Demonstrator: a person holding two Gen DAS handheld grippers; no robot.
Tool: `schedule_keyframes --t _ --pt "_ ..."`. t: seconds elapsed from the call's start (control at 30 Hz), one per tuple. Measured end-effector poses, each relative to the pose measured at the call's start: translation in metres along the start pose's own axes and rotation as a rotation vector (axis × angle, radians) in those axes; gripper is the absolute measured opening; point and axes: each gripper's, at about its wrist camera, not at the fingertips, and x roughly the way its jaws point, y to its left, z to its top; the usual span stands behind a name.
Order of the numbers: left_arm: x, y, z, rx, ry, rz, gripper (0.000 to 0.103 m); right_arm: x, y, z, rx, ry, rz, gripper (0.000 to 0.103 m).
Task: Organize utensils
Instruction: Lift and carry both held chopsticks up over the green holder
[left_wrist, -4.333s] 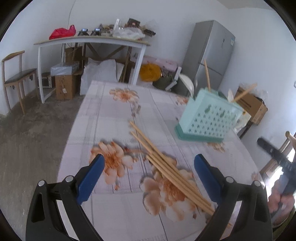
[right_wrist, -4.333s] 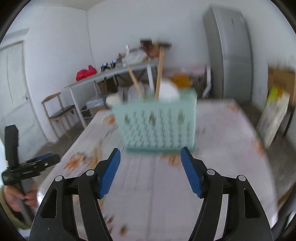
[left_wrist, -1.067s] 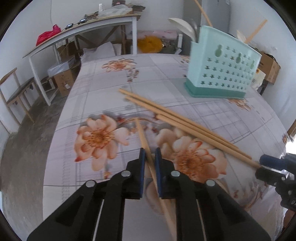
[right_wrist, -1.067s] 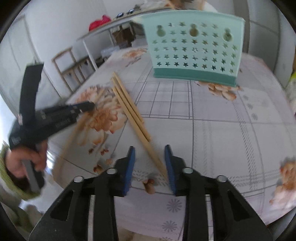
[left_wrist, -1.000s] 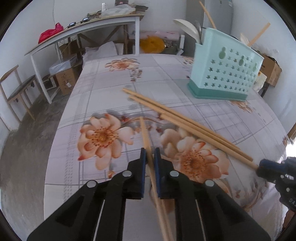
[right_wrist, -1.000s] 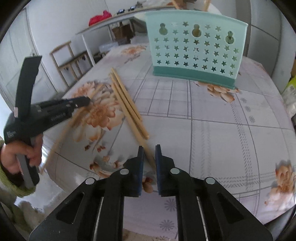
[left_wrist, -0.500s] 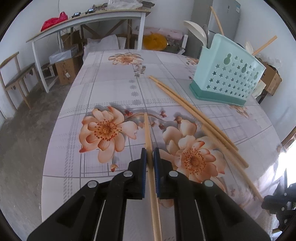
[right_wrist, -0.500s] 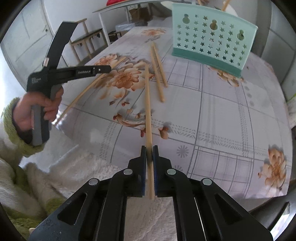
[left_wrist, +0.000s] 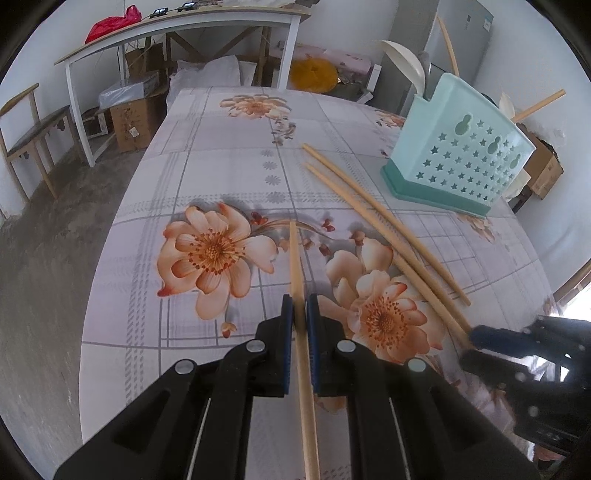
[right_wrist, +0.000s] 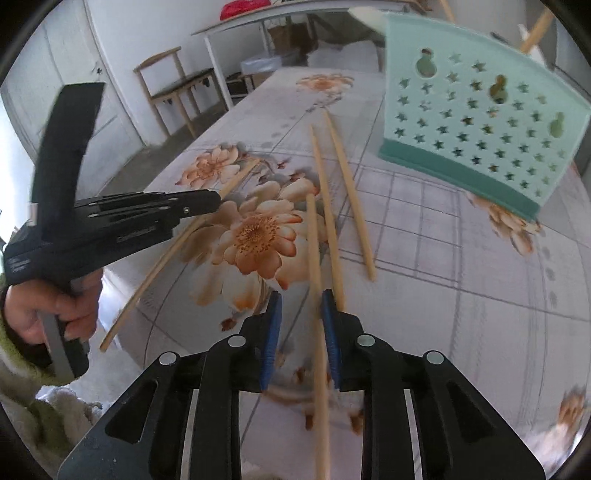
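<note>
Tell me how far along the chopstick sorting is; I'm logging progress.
Done: a few utensils already stand in the holder. In hand: the left tongs clamp one chopstick; the right tongs have just been opening around another. Left: two chopsticks on the table, plus those.

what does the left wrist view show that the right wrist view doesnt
Only the left wrist view: the left tongs head-on, shut on a chopstick, plus the yellow cushion and cardboard boxes on the floor behind the table.

Only the right wrist view: the person's hand and green sleeve, and the right tongs with a chopstick between pads that have just been opening.

Both: the mint utensil holder, two loose chopsticks lying on the floral tablecloth, and the white side table.
</note>
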Motion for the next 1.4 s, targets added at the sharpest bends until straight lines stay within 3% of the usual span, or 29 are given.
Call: schedule_keyframes --t 0.07,0.2,0.33,0.43,0.53,0.67,0.8,0.87,0.9,0.93,1.13,1.4 --pt "-0.001 0.0 -0.001 0.0 0.0 0.004 0.007 0.003 0.0 0.002 -0.001 0.0 -0.001 0.019" --pt "-0.001 -0.001 -0.001 -0.003 0.018 -0.003 0.007 0.006 0.0 0.003 -0.008 0.027 0.016 0.006" --pt "0.0 -0.002 0.003 0.016 0.055 -0.017 0.008 0.002 -0.003 0.002 0.003 0.064 0.035 0.006" --pt "0.002 -0.003 0.008 0.037 0.086 -0.028 0.017 0.004 -0.002 0.008 -0.008 0.08 0.045 0.01" --pt "0.005 -0.003 0.013 0.046 0.102 -0.017 0.02 0.012 0.005 0.017 -0.044 0.08 0.033 0.019" --pt "0.012 -0.006 0.02 0.061 0.1 0.004 0.02 0.021 0.012 0.026 -0.079 0.062 -0.007 0.017" --pt "0.018 -0.012 0.024 0.089 0.064 0.043 0.02 0.026 0.015 0.029 -0.099 0.041 -0.061 0.005" --pt "0.02 -0.014 0.025 0.094 0.044 0.055 0.016 0.026 0.01 0.029 -0.067 0.033 -0.041 0.005" --pt "0.021 -0.013 0.026 0.093 0.038 0.062 0.01 0.026 0.008 0.029 -0.053 0.029 -0.033 0.005" --pt "0.022 -0.013 0.027 0.085 0.031 0.064 0.006 0.023 0.004 0.029 -0.023 0.013 -0.017 0.005" --pt "0.01 -0.005 0.031 0.006 -0.012 -0.01 0.006 -0.02 -0.022 0.025 0.128 -0.123 0.078 0.005" --pt "-0.059 -0.003 0.044 -0.043 -0.213 -0.153 0.006 -0.088 -0.053 0.012 0.273 -0.322 0.112 0.005"
